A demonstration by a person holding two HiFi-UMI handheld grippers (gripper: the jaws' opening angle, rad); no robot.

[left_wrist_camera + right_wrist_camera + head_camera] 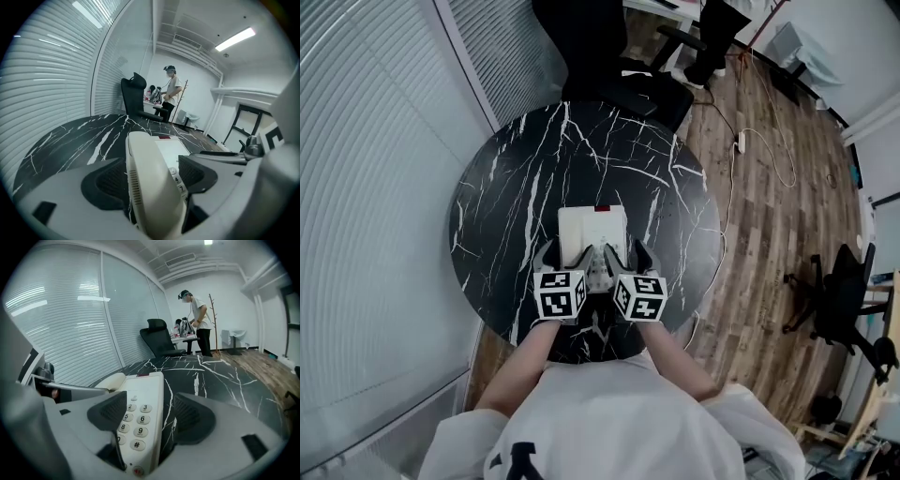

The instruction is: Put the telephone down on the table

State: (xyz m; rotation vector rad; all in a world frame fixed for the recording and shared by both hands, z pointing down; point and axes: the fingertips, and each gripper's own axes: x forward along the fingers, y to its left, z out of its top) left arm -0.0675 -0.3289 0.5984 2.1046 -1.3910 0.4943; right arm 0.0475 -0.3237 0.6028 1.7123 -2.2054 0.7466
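Observation:
A white desk telephone (592,230) lies low over the near part of the round black marble table (516,187); I cannot tell if it touches the top. My left gripper (567,255) is shut on its left side. In the left gripper view the handset (150,187) fills the space between the pads. My right gripper (630,255) is at the phone's right side. In the right gripper view its left pad overlaps the keypad (133,420), while the right pad (190,418) stands clear of the phone's edge with table showing in the gap, so it is open.
A black office chair (619,89) stands at the table's far edge. A glass wall with blinds (384,187) runs along the left. A white cable (759,141) lies on the wood floor, and another chair (839,300) is at right. A person (197,319) stands far off.

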